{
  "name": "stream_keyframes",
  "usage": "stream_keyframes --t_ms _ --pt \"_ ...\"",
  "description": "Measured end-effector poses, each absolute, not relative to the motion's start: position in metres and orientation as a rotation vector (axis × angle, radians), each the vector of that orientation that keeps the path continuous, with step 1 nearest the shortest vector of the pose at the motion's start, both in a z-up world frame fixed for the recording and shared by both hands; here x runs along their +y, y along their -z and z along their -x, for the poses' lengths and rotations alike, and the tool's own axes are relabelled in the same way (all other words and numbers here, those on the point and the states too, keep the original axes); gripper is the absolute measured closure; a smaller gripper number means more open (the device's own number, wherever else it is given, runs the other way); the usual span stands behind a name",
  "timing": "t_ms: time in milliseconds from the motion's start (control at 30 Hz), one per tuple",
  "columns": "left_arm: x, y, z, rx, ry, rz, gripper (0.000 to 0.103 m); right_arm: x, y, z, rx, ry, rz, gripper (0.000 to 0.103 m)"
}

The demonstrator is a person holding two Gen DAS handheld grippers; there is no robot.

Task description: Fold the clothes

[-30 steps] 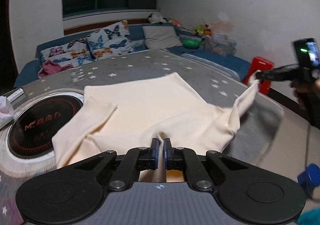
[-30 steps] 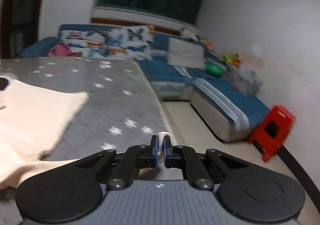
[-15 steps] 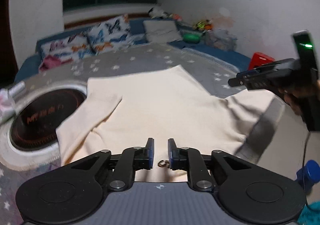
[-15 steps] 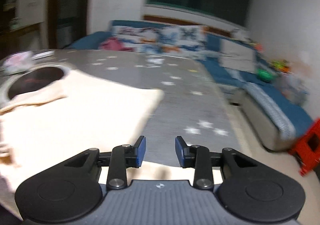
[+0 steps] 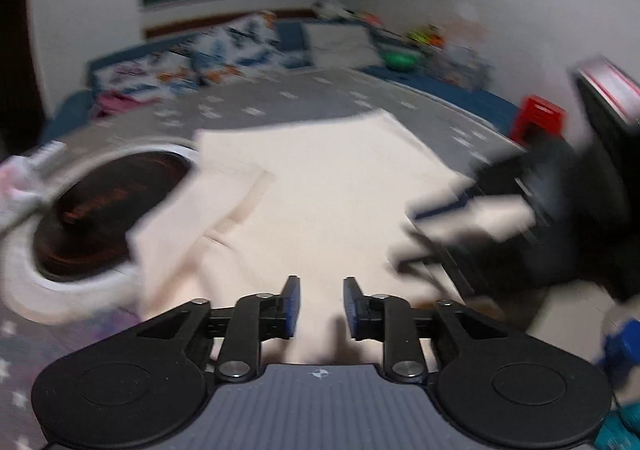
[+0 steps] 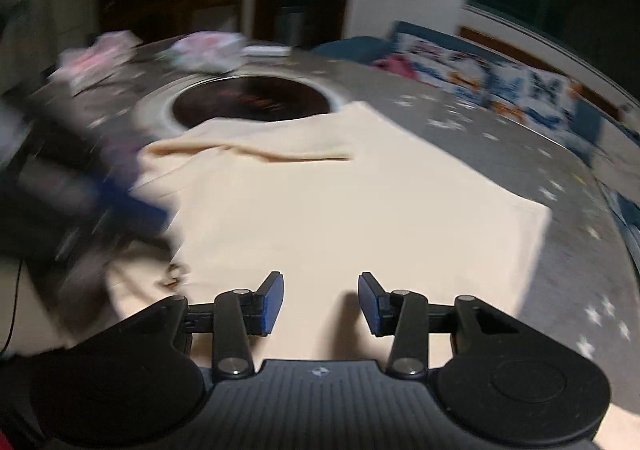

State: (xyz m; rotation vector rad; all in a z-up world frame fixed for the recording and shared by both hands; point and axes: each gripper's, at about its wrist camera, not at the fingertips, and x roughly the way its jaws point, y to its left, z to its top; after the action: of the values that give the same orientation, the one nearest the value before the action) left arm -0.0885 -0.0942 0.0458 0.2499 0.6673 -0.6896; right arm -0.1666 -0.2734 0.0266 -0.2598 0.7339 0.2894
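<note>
Lying spread across the grey star-patterned table (image 6: 568, 209), the cream garment (image 6: 360, 209) sits mostly flat, with one sleeve folded in over its body on the side nearest the round black cooktop (image 6: 252, 99) set into the tabletop. That flatness looks deliberate: a shirt smoothed out gives clean edges to pinch for the fold to come.

The left gripper (image 5: 319, 304) hovers low over the near hem with its blue pads apart and nothing between them. The right gripper (image 6: 320, 302) is likewise spread wide and empty, poised above the cloth from the opposite side, so each tool appears in the other's view as a dark blur (both pictures are smeared by motion).

With the two tools facing the garment from different edges, I judge the person is between grasps, choosing fresh pinch points. The far sleeve's state is hard to tell in this blur. A sofa (image 5: 296, 37) with patterned cushions runs behind the table, and crumpled cloth lies beyond the cooktop.
</note>
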Motion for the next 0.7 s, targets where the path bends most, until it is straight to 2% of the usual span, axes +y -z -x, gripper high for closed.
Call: stream_keyframes --t_ms 33,133,267,467,567,633,700 --pt "-0.097 -0.047 0.082 0.652 0.659 -0.260 0.062 -0.267 -0.025 0.168 0.727 -0.305 0.285 0.062" --pt "-0.104 -0.049 0.061 0.604 0.567 -0.289 0.054 -0.255 -0.025 0.174 0.707 -0.330 0.346 0.062" --pt "-0.127 -0.041 0.037 0.576 0.531 -0.350 0.052 -0.253 -0.026 0.177 0.708 -0.364 0.332 0.057" --pt "-0.152 -0.019 0.000 0.633 0.508 -0.381 0.053 -0.256 -0.025 0.176 0.713 -0.362 0.323 0.053" --pt "-0.149 -0.012 -0.009 0.646 0.504 -0.365 0.070 -0.258 -0.024 0.174 0.716 -0.366 0.316 0.052" --pt "-0.143 -0.013 -0.010 0.650 0.503 -0.345 0.093 -0.260 -0.024 0.173 0.717 -0.368 0.308 0.050" --pt "-0.131 -0.019 -0.010 0.640 0.485 -0.303 0.096 -0.260 -0.024 0.173 0.719 -0.368 0.310 0.049"
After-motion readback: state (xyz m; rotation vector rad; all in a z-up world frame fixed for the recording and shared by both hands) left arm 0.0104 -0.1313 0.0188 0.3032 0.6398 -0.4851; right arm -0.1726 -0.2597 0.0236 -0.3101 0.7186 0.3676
